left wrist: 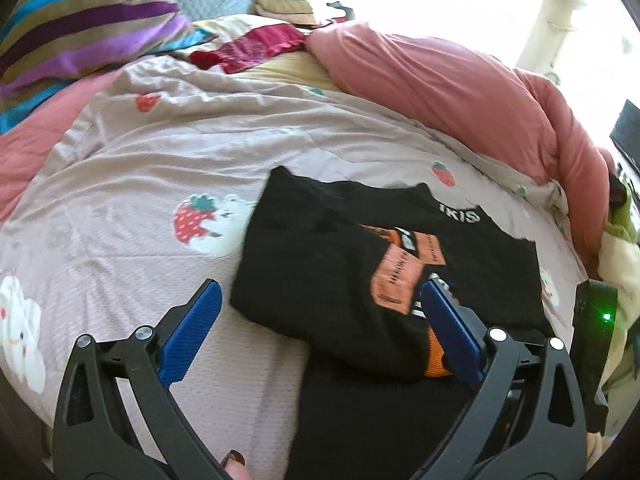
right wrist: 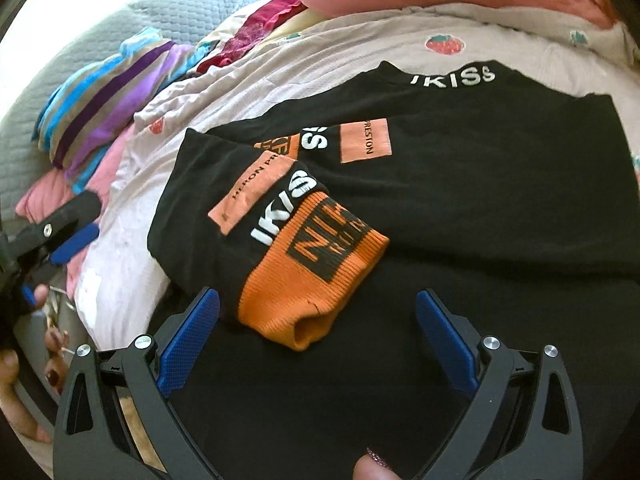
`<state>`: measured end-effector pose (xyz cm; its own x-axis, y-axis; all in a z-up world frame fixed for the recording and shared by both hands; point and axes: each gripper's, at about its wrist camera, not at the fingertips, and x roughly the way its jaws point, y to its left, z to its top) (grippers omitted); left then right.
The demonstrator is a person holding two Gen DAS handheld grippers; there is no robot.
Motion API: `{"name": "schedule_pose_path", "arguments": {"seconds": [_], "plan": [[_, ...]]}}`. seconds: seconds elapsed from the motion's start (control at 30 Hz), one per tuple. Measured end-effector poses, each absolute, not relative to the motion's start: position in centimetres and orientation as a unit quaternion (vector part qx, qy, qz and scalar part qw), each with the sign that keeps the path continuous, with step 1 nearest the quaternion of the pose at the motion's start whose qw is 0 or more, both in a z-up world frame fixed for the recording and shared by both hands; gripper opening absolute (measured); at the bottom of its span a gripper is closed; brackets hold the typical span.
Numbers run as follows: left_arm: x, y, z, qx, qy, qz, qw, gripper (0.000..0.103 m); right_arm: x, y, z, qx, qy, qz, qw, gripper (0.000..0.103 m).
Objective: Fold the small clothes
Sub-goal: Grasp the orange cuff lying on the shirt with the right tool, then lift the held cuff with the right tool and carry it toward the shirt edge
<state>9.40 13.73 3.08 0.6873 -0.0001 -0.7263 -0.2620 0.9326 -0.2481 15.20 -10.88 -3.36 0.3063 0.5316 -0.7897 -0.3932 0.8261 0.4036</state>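
Black sweater (right wrist: pixel 460 208) is lying flat on the bed, on a pinkish strawberry-print sheet (left wrist: pixel 168 152), partly folded. One sleeve is lying folded across the body, its orange ribbed cuff (right wrist: pixel 316 268) resting on the black fabric, white "IKISS" lettering showing at the collar and on the sleeve.

Left tongs (left wrist: pixel 320 304) are standing wide open over the sweater's left edge, gripping nothing; left blue pad (left wrist: pixel 192 328) is hanging over bare sheet, the right pad over the black fabric near the cuff. Right tongs (right wrist: pixel 318 312) are also gaping wide, holding nothing, with the orange cuff sitting between the blue pads; can't tell whether the left pad is touching it.

A thumb tip is showing at the bottom edge of each wrist view. Striped pillow (left wrist: pixel 76 28), rose-pink duvet (left wrist: pixel 460 88) and a stack of folded clothes (left wrist: pixel 288 0) are sitting farther up the bed, well apart from the sweater.
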Motion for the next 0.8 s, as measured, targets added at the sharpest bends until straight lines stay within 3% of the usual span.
{"name": "schedule_pose_path", "arguments": {"seconds": [0.33,0.5,0.8], "plan": [[8.2,15.0,3.0,-0.179,0.385,0.082,0.902,0.093,16.2,-10.8,-4.3,0.115,0.509,0.291,0.802,0.032],[7.9,15.0,3.1,-0.182,0.381,0.086,0.902,0.093,15.8,-10.9,-2.9,0.105,0.475,0.314,0.815,0.009],[7.1,14.9,3.6,-0.185,0.375,0.093,0.903,0.093,15.5,-11.1,1.2,0.063,0.408,0.342,0.844,0.004]]}}
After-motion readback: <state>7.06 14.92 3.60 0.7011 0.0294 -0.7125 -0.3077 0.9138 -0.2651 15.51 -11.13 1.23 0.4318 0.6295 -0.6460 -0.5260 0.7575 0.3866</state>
